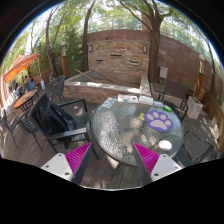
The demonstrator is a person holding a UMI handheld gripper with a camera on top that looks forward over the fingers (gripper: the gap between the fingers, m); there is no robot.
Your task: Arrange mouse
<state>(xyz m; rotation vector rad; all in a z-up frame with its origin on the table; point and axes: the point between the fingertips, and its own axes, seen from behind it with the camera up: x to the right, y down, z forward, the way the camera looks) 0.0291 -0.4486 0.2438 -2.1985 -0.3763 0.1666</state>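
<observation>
Hand-held gripper [120, 160] fingers apart, empty, hovering over the near rim of the round glass counter [110, 135]. Mouse [164, 145] looks like the white blob just past the right finger, near the paw-print pad [159, 119]; unsure. Risks: glass is slick, mouse skids off the rim; misidentified target.

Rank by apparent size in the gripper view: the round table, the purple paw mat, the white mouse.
1. Round table, largest.
2. Purple paw mat.
3. White mouse, smallest; it lies nearer the open tool, yet looks smaller.

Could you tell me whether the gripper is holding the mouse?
No, the gripper is open and empty, short of the round glass table bearing a purple paw-print mat.
</observation>
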